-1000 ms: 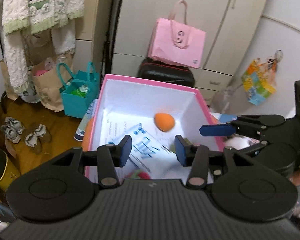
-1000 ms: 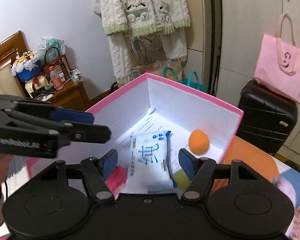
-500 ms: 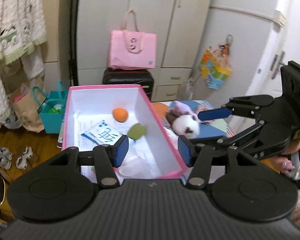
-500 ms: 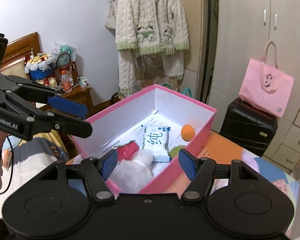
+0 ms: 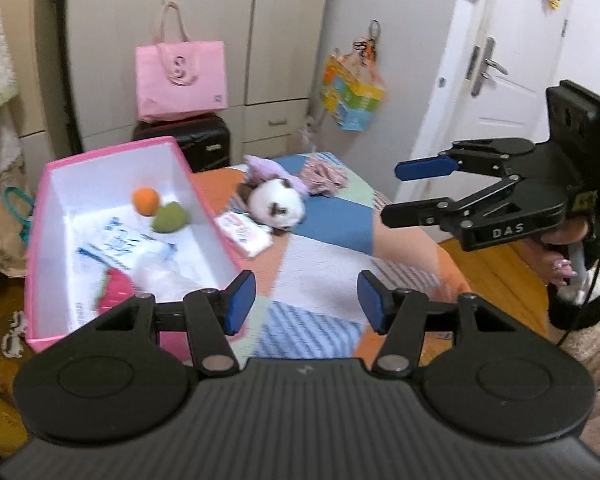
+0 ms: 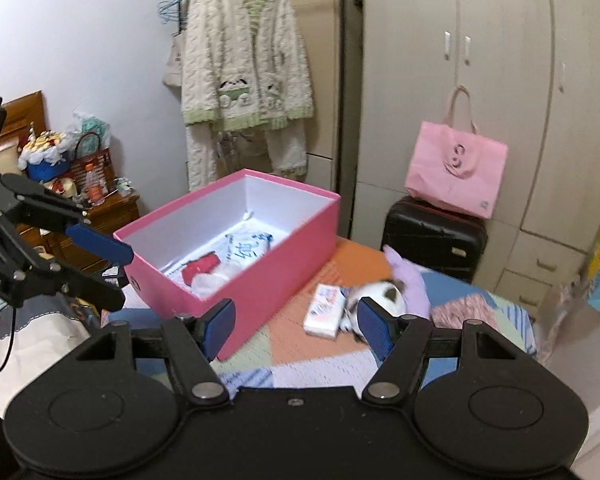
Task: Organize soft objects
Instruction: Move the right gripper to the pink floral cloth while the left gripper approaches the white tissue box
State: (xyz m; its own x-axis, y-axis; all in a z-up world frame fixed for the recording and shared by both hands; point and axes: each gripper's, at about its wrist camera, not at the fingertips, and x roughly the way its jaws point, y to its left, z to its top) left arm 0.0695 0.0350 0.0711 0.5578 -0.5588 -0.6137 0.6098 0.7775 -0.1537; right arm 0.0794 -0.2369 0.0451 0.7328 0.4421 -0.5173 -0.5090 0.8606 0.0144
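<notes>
Left tool [image 5: 306, 300]: fingers spread wide, empty, above the patchwork bed cover [image 5: 332, 224], just right of the pink box's [image 5: 34, 240] near right corner. Right tool [image 6: 296, 322]: fingers spread wide, empty, over the cover beside the box's long side wall. Inside the box: orange ball [image 5: 145, 201], green ball [image 5: 171, 217], blue-and-white pack [image 5: 118, 246], red item [image 5: 114, 292]. Outside, on the cover: white tissue pack [image 6: 324, 311] close beside the box wall, touching the round plush toy [image 6: 374, 294]. Bare cover lies between both tools and these two items.
</notes>
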